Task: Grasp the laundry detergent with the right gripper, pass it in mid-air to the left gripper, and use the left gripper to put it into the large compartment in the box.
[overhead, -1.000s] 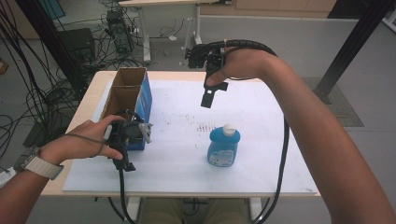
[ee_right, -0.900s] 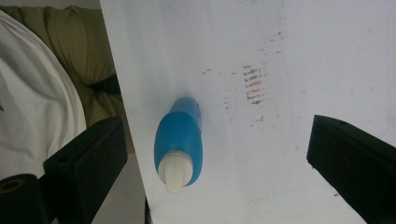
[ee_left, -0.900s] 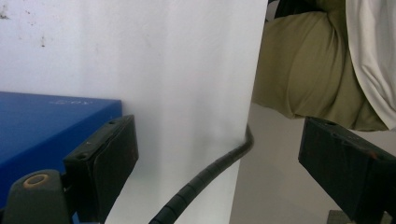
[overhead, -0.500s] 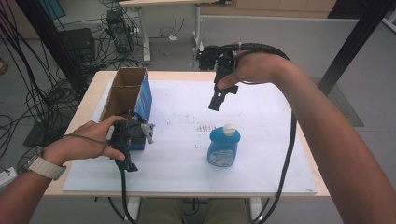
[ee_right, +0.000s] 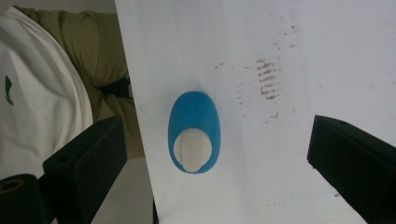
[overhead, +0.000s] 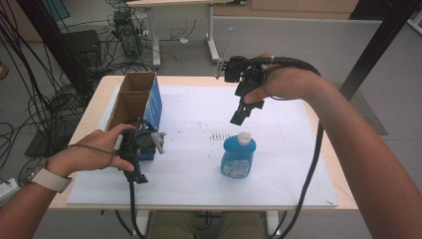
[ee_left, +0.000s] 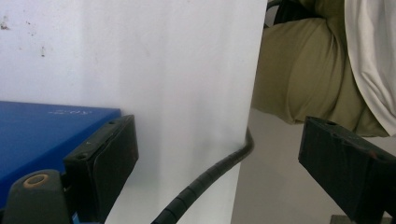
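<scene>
Right tool (overhead: 239,115) hangs above the blue bottle (overhead: 238,155), jaws spread wide. The bottle stands mid-counter (overhead: 278,149). Left tool (overhead: 139,172), jaws apart, sits beside the box (overhead: 133,107).

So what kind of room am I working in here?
Most likely a lab or workshop: cable bundles trail across the floor, equipment sits on a rack behind, and the table carries a stained white sheet.
</scene>
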Action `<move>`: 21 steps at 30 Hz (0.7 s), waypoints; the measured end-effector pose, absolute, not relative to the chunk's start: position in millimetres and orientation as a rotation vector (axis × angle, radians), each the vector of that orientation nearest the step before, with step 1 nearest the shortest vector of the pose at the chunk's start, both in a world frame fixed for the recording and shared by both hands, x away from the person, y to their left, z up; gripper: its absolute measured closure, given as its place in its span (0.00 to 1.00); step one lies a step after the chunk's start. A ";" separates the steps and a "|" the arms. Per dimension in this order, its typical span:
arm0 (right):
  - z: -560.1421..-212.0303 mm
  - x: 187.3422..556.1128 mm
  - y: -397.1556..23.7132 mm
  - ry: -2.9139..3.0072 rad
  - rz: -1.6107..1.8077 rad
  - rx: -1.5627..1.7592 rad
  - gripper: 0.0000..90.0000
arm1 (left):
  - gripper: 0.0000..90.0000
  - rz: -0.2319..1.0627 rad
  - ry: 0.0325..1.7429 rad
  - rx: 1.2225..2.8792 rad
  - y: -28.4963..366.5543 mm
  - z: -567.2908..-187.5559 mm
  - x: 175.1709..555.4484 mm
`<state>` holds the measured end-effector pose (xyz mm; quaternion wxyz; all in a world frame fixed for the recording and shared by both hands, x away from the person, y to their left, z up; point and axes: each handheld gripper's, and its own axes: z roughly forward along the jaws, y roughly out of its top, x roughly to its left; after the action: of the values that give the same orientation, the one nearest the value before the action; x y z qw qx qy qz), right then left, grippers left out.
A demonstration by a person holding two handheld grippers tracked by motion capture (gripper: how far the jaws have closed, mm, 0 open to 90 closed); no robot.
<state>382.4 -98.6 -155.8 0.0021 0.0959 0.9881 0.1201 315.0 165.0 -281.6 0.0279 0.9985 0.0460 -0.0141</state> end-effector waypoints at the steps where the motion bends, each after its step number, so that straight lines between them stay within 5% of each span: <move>1: -157.6 381.3 -101.1 3.102 0.378 0.299 0.05 | 0.14 -0.043 0.141 3.082 165.1 -281.6 315.1; 21: -193.5 366.8 -142.2 3.100 0.478 0.310 0.06 | 0.14 -0.025 0.144 3.076 158.0 -282.2 315.8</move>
<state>366.8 -142.2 -193.5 -0.0051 0.0984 0.9835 0.1515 315.8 158.0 -282.2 0.0311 0.9984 0.0467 -0.0081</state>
